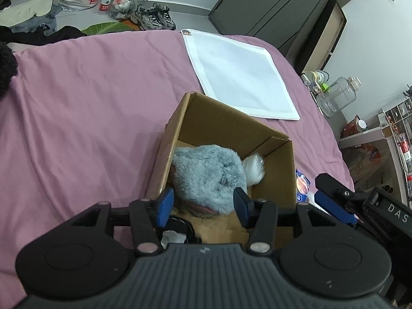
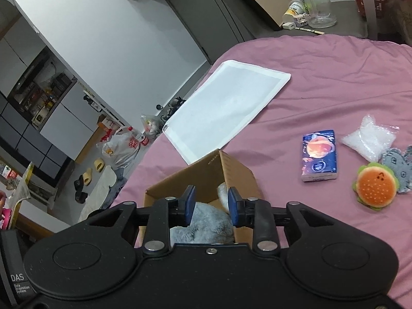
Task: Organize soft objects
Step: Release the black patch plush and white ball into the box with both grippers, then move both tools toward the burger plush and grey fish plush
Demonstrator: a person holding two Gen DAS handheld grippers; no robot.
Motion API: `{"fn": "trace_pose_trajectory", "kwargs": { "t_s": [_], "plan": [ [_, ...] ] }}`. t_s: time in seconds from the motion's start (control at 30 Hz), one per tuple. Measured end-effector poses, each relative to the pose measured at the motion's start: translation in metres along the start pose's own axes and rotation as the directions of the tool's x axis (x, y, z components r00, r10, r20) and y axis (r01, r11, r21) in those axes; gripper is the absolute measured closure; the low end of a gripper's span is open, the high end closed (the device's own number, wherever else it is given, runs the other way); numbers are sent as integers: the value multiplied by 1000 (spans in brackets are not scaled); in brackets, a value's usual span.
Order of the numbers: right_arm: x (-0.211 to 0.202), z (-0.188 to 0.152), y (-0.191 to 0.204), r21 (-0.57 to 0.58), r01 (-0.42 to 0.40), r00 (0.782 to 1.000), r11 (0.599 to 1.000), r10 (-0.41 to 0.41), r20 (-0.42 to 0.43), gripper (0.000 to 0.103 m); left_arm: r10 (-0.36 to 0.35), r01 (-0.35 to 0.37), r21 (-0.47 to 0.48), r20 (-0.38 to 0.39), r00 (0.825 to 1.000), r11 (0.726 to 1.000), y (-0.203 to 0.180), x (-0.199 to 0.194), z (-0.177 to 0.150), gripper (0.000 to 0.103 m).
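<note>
An open cardboard box stands on the pink bed. Inside it lies a grey-blue plush toy beside a white fluffy item. My left gripper straddles the near end of the plush toy, with its blue pads pressed against both sides. My right gripper hovers over the same box, its jaws partly apart with nothing between them; the grey plush toy shows below. To the right on the bed lie a burger plush, a small grey plush and a blue tissue pack.
A flat white cloth lies beyond the box. A clear bag of white beads sits near the burger plush. Shoes, bags and bottles litter the floor past the bed's far edge. Jars and shelves stand to the right.
</note>
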State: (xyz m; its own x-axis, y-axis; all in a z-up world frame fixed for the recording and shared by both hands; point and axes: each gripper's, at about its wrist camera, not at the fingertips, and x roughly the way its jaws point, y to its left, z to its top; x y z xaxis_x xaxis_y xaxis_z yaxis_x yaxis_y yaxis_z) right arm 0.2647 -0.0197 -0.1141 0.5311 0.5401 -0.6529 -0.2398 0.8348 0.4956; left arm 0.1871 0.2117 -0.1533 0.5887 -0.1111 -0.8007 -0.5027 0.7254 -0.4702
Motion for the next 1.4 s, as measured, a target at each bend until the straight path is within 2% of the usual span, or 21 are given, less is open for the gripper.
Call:
{"fn": "trace_pose_trajectory", "kwargs": {
  "t_s": [0.13,0.2,0.23,0.33,0.43,0.6,0.73,0.83,1.1,1.4],
  "plan": [
    [-13,3,-4,-7,2,1000,1000,-2,-10,64,20,-20,10,13,1000,1000,-7,-5,-3,45],
    [-23,7,-8,-10,12,1000,1000,-12,-4,55,28,-28,13,22,999,1000,-11,-9,-4,41],
    [-28,9,-11,-14,18,1000,1000,-18,-2,55,32,-33,15,28,999,999,-13,-11,-5,39],
    [-39,16,-19,-16,36,999,999,-36,-9,55,34,-35,26,46,998,999,-20,-18,-6,37],
    [-48,23,-33,14,20,999,1000,-20,-35,52,36,-39,38,58,998,999,-28,-24,-8,37],
    [-65,31,-55,15,74,997,997,-74,-30,41,36,-41,69,71,997,997,-44,-31,-13,36],
    [-73,38,-70,10,104,994,994,-104,-38,38,37,-45,96,78,996,994,-57,-33,-18,36],
    [-78,39,-82,-6,114,993,993,-114,-36,31,43,-51,111,77,996,992,-67,-33,-22,36],
    [-74,37,-122,58,86,996,995,-84,-39,30,55,-71,193,86,995,979,-102,-28,-32,36],
    [-78,43,-157,101,76,997,992,-74,-21,30,65,-83,219,89,994,972,-136,-14,-40,36]
  ]
}}
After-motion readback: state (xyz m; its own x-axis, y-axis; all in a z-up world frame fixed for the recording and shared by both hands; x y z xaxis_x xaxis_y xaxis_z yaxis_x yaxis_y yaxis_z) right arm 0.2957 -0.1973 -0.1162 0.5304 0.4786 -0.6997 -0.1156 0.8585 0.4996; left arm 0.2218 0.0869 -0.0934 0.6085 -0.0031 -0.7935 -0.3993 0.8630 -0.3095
